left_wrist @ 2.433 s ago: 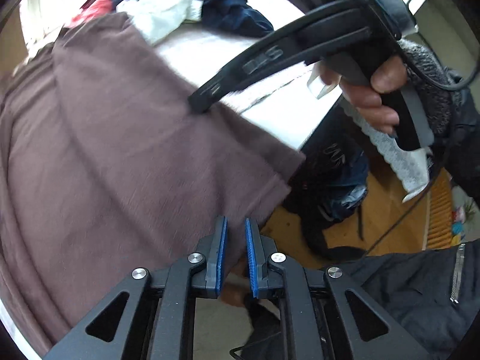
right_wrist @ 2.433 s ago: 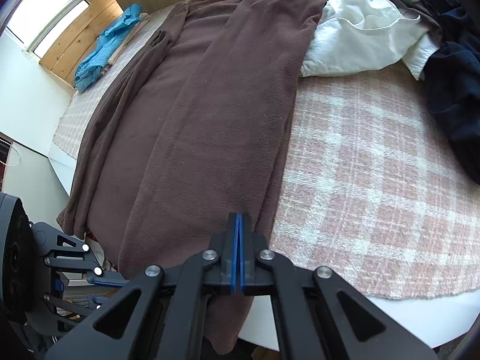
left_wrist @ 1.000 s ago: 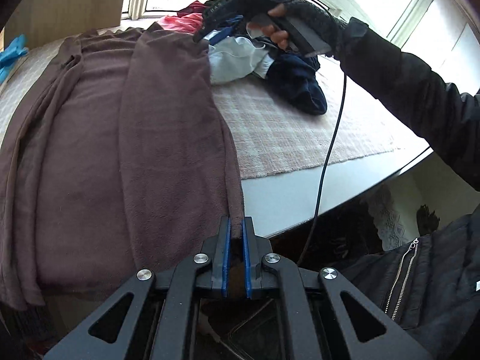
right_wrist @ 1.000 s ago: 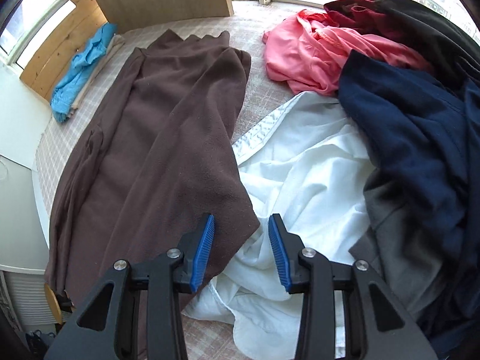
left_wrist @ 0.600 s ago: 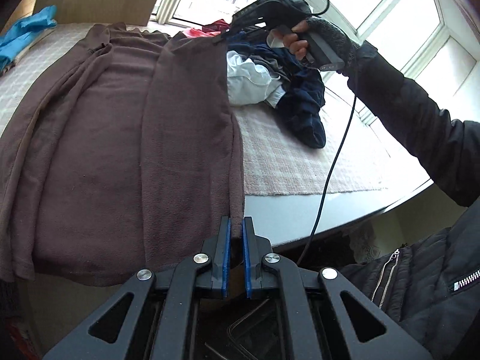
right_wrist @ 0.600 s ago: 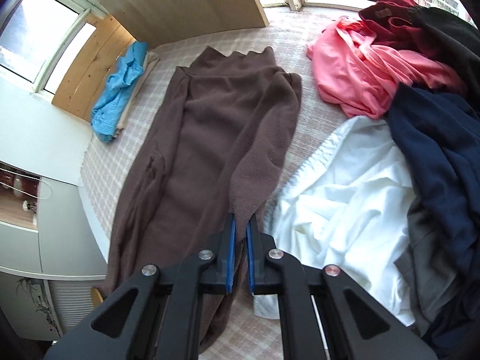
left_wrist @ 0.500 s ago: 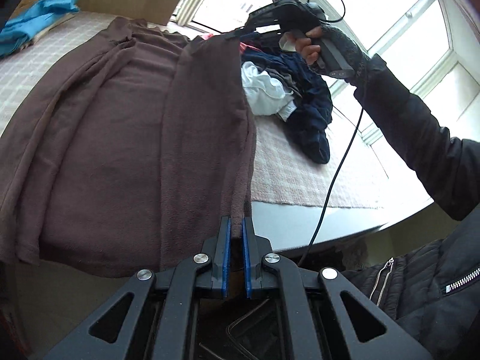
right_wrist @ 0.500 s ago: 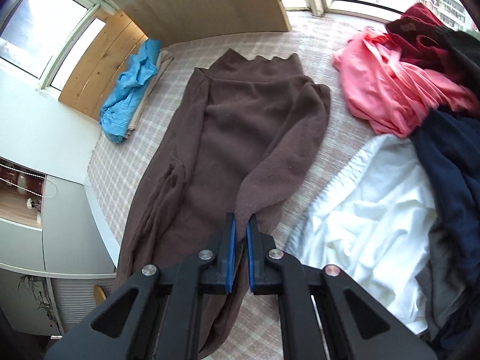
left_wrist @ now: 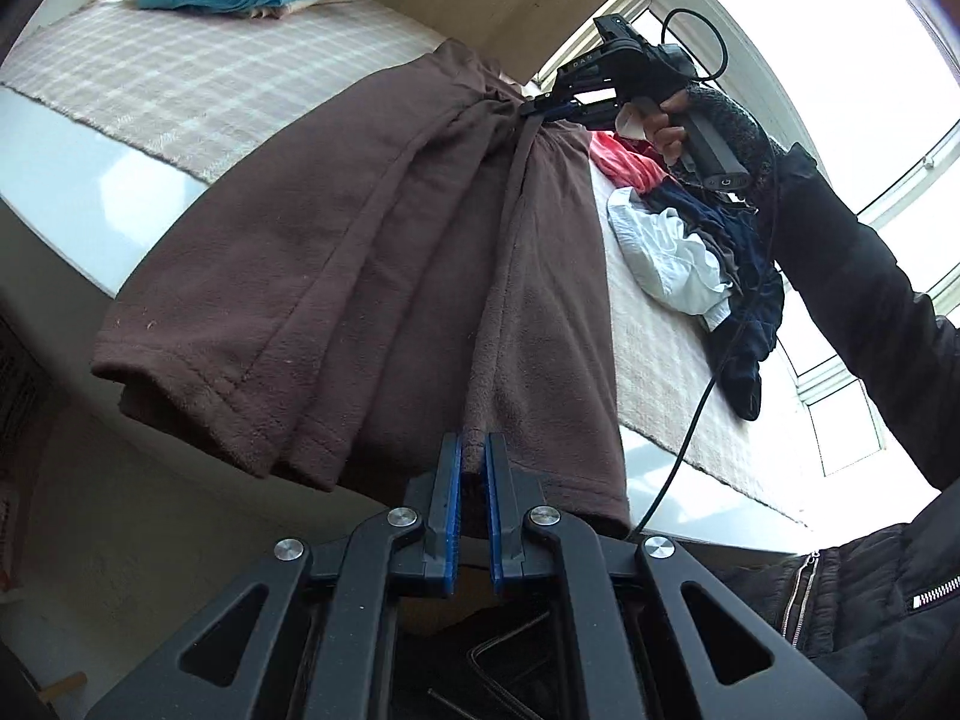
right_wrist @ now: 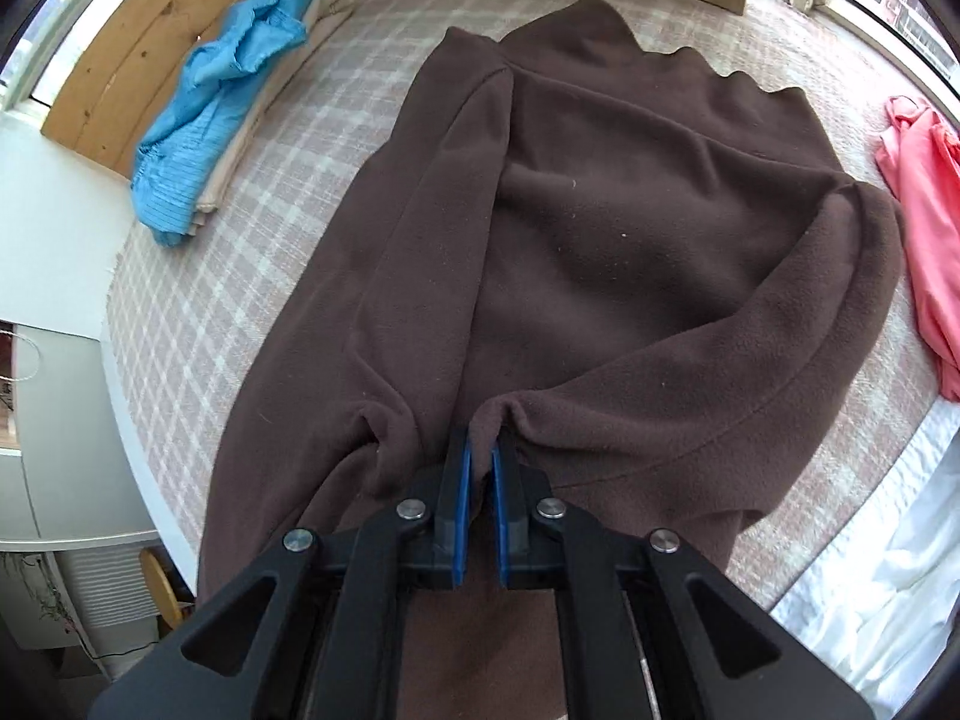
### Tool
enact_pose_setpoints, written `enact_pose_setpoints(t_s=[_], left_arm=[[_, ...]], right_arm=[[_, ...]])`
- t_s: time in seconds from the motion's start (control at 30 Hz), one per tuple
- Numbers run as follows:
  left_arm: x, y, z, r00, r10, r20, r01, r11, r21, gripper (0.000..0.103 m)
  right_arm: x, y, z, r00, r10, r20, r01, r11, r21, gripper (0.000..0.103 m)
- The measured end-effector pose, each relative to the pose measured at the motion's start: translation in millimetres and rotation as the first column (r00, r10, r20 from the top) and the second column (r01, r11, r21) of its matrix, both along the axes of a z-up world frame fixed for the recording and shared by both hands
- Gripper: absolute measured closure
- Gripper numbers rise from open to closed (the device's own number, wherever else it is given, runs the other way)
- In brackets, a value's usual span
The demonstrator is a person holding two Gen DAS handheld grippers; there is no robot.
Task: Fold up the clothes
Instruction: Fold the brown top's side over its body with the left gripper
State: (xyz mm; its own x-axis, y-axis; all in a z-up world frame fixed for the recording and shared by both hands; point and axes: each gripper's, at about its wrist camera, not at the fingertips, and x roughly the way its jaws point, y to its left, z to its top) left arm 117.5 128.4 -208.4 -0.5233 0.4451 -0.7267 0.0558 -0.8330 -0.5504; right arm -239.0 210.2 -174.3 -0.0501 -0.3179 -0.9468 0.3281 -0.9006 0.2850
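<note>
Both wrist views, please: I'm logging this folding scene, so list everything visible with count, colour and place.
fleece garment: one, brown, spread along the mat, one end hanging over the table edge
plaid mat: one, pink-white, covering the table
folded clothes: one stack, blue on beige, far corner
pink garment: one, beside the fleece
clothes heap: white, navy and red, in a pile
left gripper: jaws shut on the fleece's hanging edge
right gripper: jaws shut on the fleece's side edge
</note>
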Motion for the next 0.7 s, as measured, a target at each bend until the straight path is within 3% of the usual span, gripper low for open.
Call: enact_pose_setpoints(t_s=[0.2, 0.33, 0.4, 0.47, 0.57, 0.7], left_arm=[[-0.8, 3.3, -8.6, 0.999, -0.02, 0.05, 0.02, 1.0, 0.002, 0.096], [5.6, 0.8, -1.2, 0.997, -0.04, 0.06, 0.041, 0.999, -0.011, 0.096], [11.4, -0.2, 6.8, 0.996, -0.057, 0.065, 0.059, 0.998, -0.028, 0.096], [20.0, -4.3, 17.4, 0.996, -0.067, 0.055, 0.071, 0.996, -0.058, 0.095], [32.1, -17.9, 33.3, 0.997, -0.057, 0.045, 0.061, 0.993, -0.102, 0.095], [34.9, -42.5, 41.9, 0.998, -0.036, 0.045, 0.043, 0.986, -0.163, 0.095]], right_arm=[[4.1, -10.7, 13.9, 0.996, 0.079, -0.04, -0.077, 0.995, 0.066, 0.085], [30.9, 14.4, 60.1, 0.98, 0.065, -0.19, -0.056, 0.997, 0.054, 0.076], [64.0, 28.0, 78.2, 0.969, 0.062, -0.237, -0.061, 0.998, 0.015, 0.076], [110.2, 31.3, 78.0, 0.965, 0.115, -0.236, -0.128, 0.991, -0.038, 0.076], [182.8, 16.6, 54.9, 0.951, 0.244, -0.19, -0.253, 0.967, -0.025, 0.076], [260.3, -14.6, 20.1, 0.901, 0.402, -0.162, -0.406, 0.914, 0.01, 0.076]])
